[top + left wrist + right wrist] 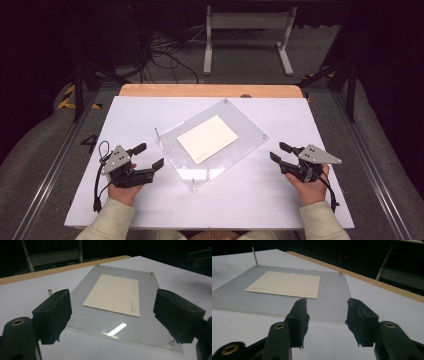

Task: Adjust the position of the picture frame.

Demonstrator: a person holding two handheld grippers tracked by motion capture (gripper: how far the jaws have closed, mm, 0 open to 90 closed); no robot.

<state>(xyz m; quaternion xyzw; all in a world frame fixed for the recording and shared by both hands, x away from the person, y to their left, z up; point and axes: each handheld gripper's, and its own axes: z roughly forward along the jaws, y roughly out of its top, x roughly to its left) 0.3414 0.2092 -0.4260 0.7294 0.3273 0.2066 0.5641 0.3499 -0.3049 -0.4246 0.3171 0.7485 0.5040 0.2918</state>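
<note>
A clear acrylic plate [240,150] lies at an angle in the middle of the white board [240,200], with a cream card [207,138] on it. Small metal posts stand at its corners, the tallest being a thin pin [156,133] at the left corner. My left gripper [150,155] rests left of the plate, open and empty, pointing at it. My right gripper [278,151] rests right of the plate, also open and empty. In the left gripper view the jaws [112,312] frame the card [113,293]. In the right gripper view the gripper [327,307] sits just short of the plate's edge [332,293].
The wooden table edge [210,90] runs along the far side of the board. Beyond it, on the floor, stand a white metal frame [247,22] and loose cables [162,55]. Dark stands flank the table left and right.
</note>
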